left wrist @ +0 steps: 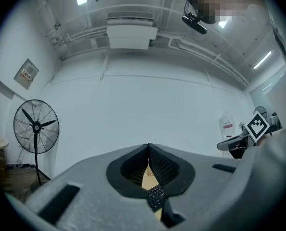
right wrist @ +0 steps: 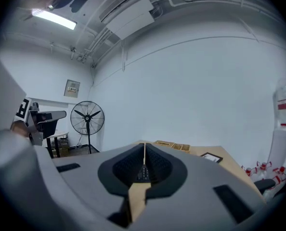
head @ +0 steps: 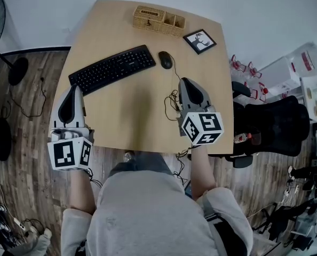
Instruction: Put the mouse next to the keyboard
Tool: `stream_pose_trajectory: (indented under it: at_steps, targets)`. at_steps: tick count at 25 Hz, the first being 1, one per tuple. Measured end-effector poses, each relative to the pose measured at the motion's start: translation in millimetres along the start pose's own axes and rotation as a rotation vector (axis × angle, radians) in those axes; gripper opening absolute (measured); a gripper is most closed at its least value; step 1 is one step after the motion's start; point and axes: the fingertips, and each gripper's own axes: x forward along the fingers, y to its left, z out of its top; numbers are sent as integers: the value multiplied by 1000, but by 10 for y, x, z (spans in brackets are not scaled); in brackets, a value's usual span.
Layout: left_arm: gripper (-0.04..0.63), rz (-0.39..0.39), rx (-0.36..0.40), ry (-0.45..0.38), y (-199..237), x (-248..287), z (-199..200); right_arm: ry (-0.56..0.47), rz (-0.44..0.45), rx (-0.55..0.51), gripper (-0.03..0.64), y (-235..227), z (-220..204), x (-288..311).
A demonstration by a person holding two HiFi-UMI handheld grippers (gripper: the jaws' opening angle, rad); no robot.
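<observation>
1. Black mouse (head: 165,60) lay just off the right end of the keyboard (head: 112,68), toward the far edge of the table (head: 132,116). Could not tell whether the two touched. The keyboard sat slantwise across the far-left part.
2. Left gripper (head: 74,89) hung at the near-left corner with its pads together and nothing between them. Right gripper (head: 185,82) was over the near-right part, jaws also closed and empty.
3. Judgement: the mouse already looked placed, so at most a small correction seemed to be left.
4. If corrected, the right gripper was the nearer one.
   - Part the jaws before reaching.
   - Approach from the near side.
   - Take the mouse low on its two flanks.
   - Slide it rather than lift it.
   - Leave it square to the keyboard's short end.
5. In the way: the cable (head: 172,103) lay in a loose tangle just left of the right gripper and ran up to the mouse. Risk that a jaw would catch a loop, or that the slack would drag the mouse askew on release.
6. Also present:
   - A wicker basket (head: 158,20) at the far edge.
   - A picture frame (head: 199,41) near the far-right corner.
   - Both stood beyond the mouse, clear of the approach.
</observation>
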Motion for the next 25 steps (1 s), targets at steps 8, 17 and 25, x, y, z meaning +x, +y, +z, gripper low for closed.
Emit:
stream_pose_trajectory:
  at_steps: [8,17,25]
  targets:
    - [9,-6,-5,-20,-77,-173,95,-68,-28,-53,15,139,221,-330]
    - [9,-4,-7,-35,-86,-282,174,-141,-32,-44,15,239,456,-531]
    - [9,-2,-18,-42,-95,-295,184,-157,-19,-56,15,334,508,-559]
